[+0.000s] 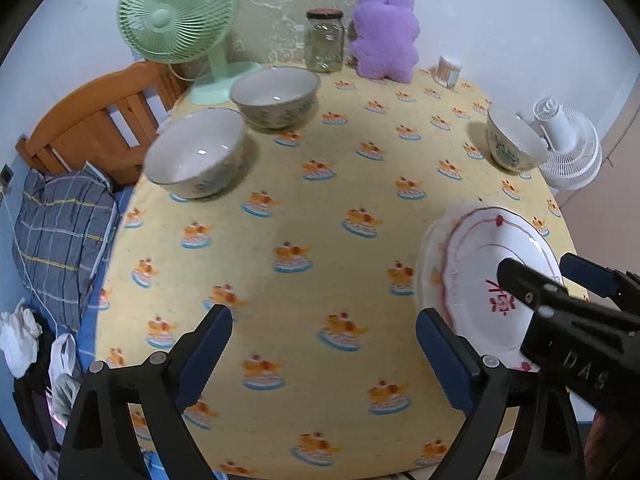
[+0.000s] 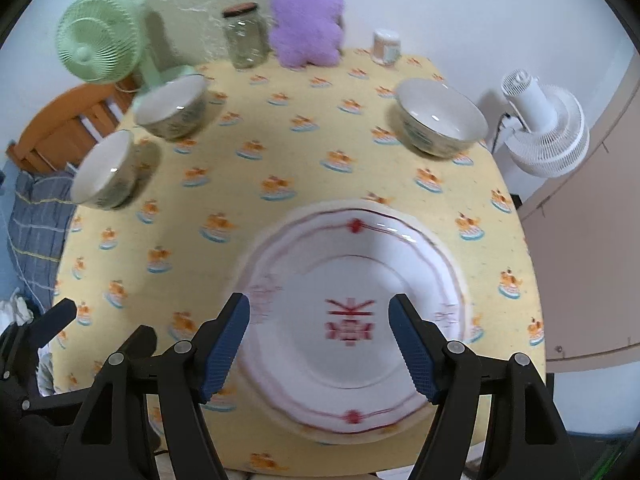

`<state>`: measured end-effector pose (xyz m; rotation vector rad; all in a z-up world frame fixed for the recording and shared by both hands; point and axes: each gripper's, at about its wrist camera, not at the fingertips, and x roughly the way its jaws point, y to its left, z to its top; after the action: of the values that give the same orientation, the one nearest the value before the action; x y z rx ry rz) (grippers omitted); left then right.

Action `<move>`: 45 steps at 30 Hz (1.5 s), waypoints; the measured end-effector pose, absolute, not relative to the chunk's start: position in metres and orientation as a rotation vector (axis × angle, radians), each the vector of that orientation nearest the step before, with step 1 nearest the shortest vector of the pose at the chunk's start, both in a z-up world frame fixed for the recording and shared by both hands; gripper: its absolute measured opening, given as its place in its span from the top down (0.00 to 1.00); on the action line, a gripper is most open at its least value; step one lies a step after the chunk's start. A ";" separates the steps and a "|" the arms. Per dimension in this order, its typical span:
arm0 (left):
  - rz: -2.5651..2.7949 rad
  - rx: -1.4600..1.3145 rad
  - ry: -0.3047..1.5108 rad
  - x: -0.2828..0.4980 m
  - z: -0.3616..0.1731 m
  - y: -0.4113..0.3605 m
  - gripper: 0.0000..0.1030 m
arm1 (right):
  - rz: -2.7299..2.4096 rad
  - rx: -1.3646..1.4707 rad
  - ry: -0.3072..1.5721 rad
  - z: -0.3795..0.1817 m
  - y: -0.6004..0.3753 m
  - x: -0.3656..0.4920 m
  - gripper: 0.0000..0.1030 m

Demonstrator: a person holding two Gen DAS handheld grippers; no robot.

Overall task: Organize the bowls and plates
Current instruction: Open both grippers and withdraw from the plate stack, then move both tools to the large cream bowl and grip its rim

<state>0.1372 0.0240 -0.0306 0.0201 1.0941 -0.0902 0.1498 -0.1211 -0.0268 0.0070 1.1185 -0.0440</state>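
Right wrist view: right gripper [image 2: 320,344] hovers over the red-trimmed plates [image 2: 352,320] stacked at the bench's [image 2: 280,152] near right edge, jaws spread wide, gripping nothing. Left gripper [image 1: 324,344], jaws spread too, hangs beside them; three bowls [image 1: 196,156] [image 1: 276,96] [image 1: 514,138] sit farther back.

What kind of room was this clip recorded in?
Probably a bedroom or small living space at home: a wooden bed frame with a plaid pillow sits beside the table, which also holds a purple plush toy and a green fan.
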 end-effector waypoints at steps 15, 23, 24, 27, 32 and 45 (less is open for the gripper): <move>-0.118 0.069 1.019 0.142 -0.023 0.114 0.09 | -0.001 -0.040 1.061 -0.026 -0.015 0.155 0.26; -0.121 0.069 0.995 0.174 -0.020 0.140 0.09 | -0.042 -0.059 1.092 -0.020 0.015 0.190 0.26; -0.115 0.062 0.997 0.179 -0.021 0.143 0.09 | -0.042 -0.088 1.086 -0.020 0.021 0.197 0.26; -0.097 0.039 1.016 0.198 -0.026 0.151 0.12 | -0.037 -0.100 1.062 -0.020 0.030 0.214 0.26; -0.050 0.061 0.983 0.226 -0.033 0.156 0.20 | -0.054 -0.099 1.046 -0.027 0.041 0.244 0.26; -0.023 0.067 1.003 0.290 -0.052 0.173 0.33 | -0.013 -0.040 1.073 -0.049 0.061 0.309 0.31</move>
<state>0.2899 0.1727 -0.0524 0.0666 1.0027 -0.0229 0.3090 0.0610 -0.0493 -0.0400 1.0726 -0.0127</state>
